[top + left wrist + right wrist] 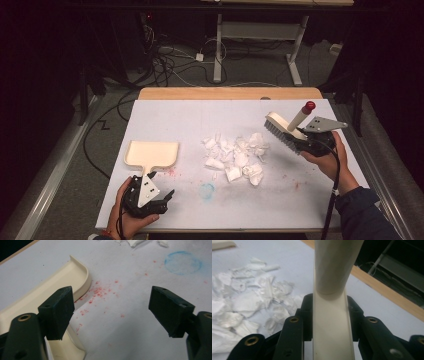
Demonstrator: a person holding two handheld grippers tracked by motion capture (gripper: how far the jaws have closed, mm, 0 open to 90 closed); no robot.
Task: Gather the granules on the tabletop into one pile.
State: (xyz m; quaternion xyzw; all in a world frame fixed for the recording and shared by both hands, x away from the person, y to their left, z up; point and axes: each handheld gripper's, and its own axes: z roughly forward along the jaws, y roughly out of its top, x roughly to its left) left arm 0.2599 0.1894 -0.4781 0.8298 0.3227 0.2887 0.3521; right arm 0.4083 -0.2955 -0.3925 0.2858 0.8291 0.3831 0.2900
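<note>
High view: brush [284,131], cream body with dark bristles and a red-tipped handle, held off the table at the right by the right gripper [311,142], bristles turned down and left toward the heap of torn white paper scraps [236,156] at centre, a hold that looks ready for sweeping; cream dustpan [151,153] lying flat at the left, mouth facing far, its handle running near toward the left gripper [161,192], which sits just beside that handle without gripping it, probably lined up to take it; faint blue ring [207,189] and red specks mark the white table cover [165,115]. Left gripper view: jaws spread wide with nothing between them; dustpan [75,277] rim curving past the left jaw, its lower part cut off by the frame; red specks [98,291] and blue ring [183,262] on the cover; whether the left jaw touches the pan cannot be told. Right gripper view: jaws pinching the brush handle [332,315] from both sides; bristles hidden below; paper scraps [249,302] lie left, blurred at the near edge; handle tip cut off at the top.
</note>
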